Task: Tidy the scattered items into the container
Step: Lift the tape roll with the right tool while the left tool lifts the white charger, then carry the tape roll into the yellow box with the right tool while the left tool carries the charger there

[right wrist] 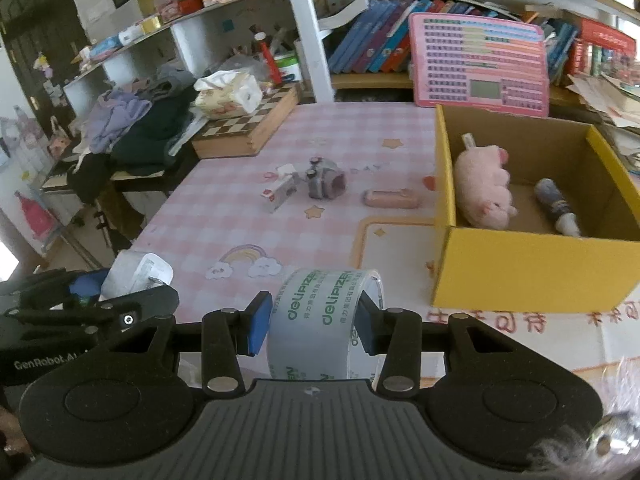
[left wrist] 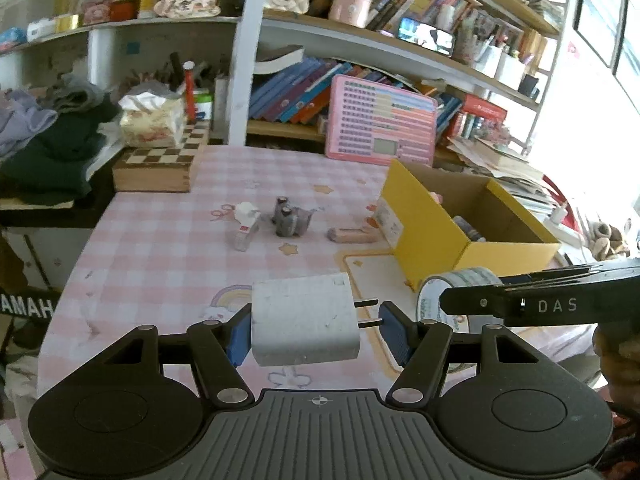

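My left gripper [left wrist: 316, 330] stands open around a white plug adapter [left wrist: 304, 320] on the pink checked table; the left pad touches its side, the right pad is just off the prongs. My right gripper [right wrist: 310, 326] is closed on a roll of clear tape [right wrist: 320, 320], also seen in the left wrist view [left wrist: 460, 284]. The yellow cardboard box [right wrist: 532, 268] at right holds a pink plush pig [right wrist: 484, 184] and a small bottle [right wrist: 556, 204]. A grey toy [right wrist: 326, 182], a small white box [right wrist: 280, 192] and a pink case [right wrist: 390, 198] lie mid-table.
A chessboard box [right wrist: 250, 128] with a tissue pack sits at the back left beside a pile of clothes [right wrist: 132, 128]. A pink toy tablet [right wrist: 480, 64] leans against the bookshelf behind the yellow box. Papers are stacked at the far right.
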A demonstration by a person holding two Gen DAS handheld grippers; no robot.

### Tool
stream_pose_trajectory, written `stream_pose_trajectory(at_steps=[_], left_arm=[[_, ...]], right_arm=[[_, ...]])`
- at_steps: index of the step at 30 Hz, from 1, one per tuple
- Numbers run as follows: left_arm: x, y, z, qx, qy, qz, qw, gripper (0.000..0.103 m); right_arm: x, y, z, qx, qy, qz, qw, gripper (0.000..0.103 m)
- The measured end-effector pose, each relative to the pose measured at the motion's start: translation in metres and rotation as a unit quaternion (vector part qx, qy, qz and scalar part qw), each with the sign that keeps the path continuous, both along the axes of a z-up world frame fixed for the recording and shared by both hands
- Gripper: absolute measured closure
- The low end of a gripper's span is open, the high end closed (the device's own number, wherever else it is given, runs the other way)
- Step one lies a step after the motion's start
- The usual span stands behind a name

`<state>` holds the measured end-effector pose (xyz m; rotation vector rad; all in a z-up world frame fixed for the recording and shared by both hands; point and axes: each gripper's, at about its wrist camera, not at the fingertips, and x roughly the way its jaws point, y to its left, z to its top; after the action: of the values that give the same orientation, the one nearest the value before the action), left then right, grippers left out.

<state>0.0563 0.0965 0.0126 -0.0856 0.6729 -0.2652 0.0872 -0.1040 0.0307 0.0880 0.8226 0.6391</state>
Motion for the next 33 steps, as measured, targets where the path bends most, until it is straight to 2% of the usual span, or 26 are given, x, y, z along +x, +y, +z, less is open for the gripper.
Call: stream_pose_trajectory(at_steps=[7,23,33], left_arm=[[-0.004,-0.017,-0.001,-0.004,-0.003,-0.04,0.9992,0.038],[-0.001,-0.057,-0.001,-0.007,-0.004,-0.112,0.9937,0.038],[0.005,-0.084,0.002,-0.008,-0.008,-0.132,0.9911,0.038]], right_arm=[[-0.014,-0.025,-0.007,-0.001,0.017,-0.039,0.999,0.061],[-0.033,-0.069,-0.011,-0.006,0.022,-0.111,0.994,0.061],[-0.026,-0.095,-0.012,-0.007,0.021,-0.134,0.991,0.062]])
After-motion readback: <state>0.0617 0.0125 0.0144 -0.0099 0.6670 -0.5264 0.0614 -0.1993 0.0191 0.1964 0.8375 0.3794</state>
